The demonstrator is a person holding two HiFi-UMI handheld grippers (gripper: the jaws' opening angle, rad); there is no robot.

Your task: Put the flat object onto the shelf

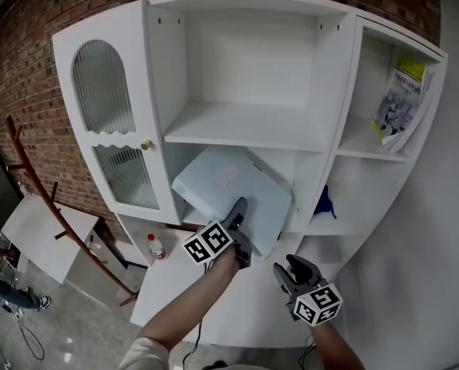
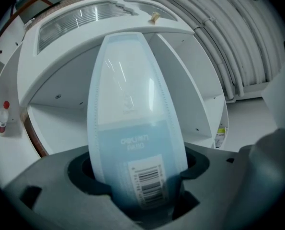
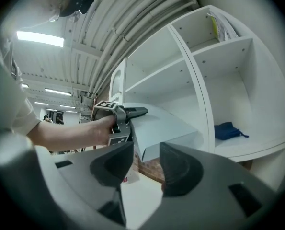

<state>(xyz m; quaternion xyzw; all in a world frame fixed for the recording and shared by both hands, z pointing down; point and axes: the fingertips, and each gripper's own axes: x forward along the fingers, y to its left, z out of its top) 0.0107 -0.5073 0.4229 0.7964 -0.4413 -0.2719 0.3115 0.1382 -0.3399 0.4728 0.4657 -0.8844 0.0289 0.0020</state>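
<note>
The left gripper (image 1: 240, 206) is clamping the near end of the flat pale-blue translucent plastic folder (image 1: 227, 182), which is hanging tilted at the lower middle opening of the tall white shelf cabinet (image 1: 252, 127). The right gripper (image 1: 289, 270) is waiting before the cabinet, jaws partly apart and empty. Held at one end only, the folder is risking snagging the cabinet's frame and slipping free

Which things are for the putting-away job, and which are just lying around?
For the job: the flat blue folder, the left gripper holding it, the white shelf.
Just lying about: booklets, blue cloth, red-capped bottle.
</note>
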